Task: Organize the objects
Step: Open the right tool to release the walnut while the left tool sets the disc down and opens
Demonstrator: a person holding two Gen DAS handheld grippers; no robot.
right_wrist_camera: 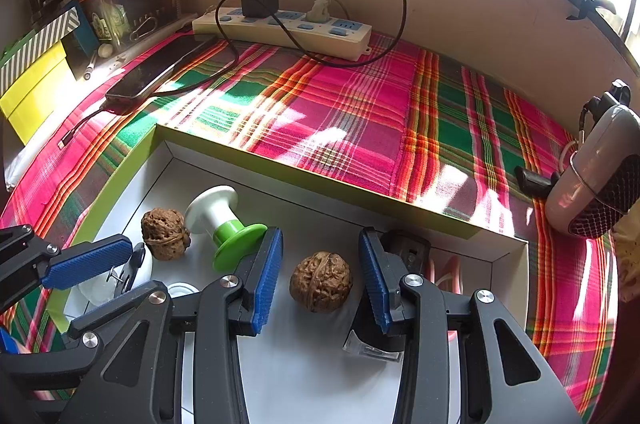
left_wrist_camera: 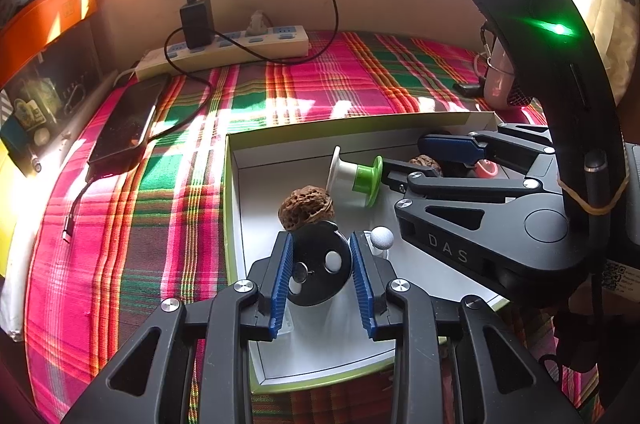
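Left wrist view: my left gripper (left_wrist_camera: 320, 272) sits inside the white tray (left_wrist_camera: 234, 208), its blue pads flanking a black disc (left_wrist_camera: 318, 266) closely; I cannot tell whether they press it. A dark walnut (left_wrist_camera: 306, 207) lies just beyond the disc.

Right wrist view: my right gripper (right_wrist_camera: 320, 276) stands open in the same tray, a lighter walnut (right_wrist_camera: 321, 281) untouched between its pads. A green-and-white spool (right_wrist_camera: 224, 224) lies left of that walnut.
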